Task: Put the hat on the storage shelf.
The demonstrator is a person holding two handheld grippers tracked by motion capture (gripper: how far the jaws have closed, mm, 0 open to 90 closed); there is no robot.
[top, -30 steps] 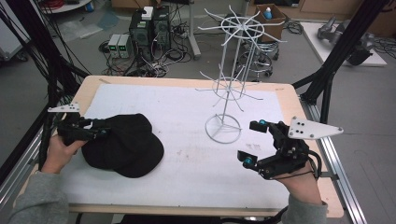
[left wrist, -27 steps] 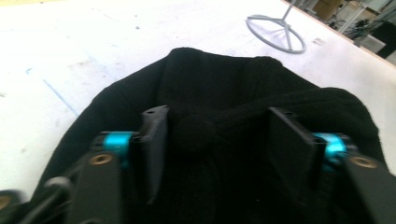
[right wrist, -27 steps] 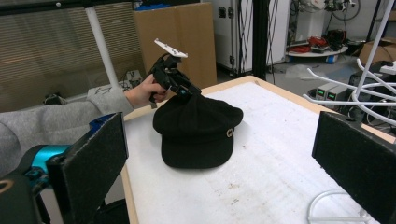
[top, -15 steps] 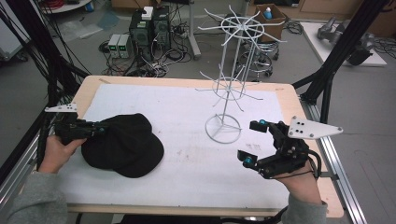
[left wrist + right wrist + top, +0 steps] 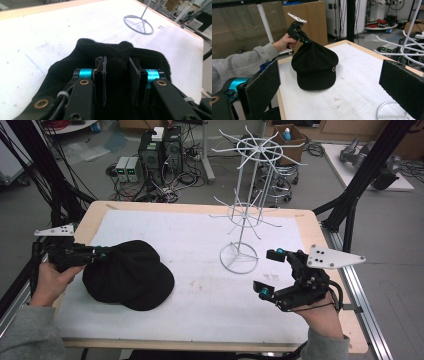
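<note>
Cap [image 5: 127, 275] pinched at its back edge, near the table's [image 5: 200, 227] left side

The left gripper [image 5: 117, 75] is clamped on soft cloth, which may slip out when lifted; the right gripper [image 5: 272, 272] waits wide apart beside the wire stand [image 5: 240, 257]

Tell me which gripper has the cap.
The left gripper: its jaws pinch the black cap at its rear edge. The right gripper is wide open, empty, beside the wire rack.

The soft fabric cap [image 5: 129, 275] was black; the thin wire rack [image 5: 248, 205] white; the flat table sheet [image 5: 200, 295] white, faintly smudged.
</note>
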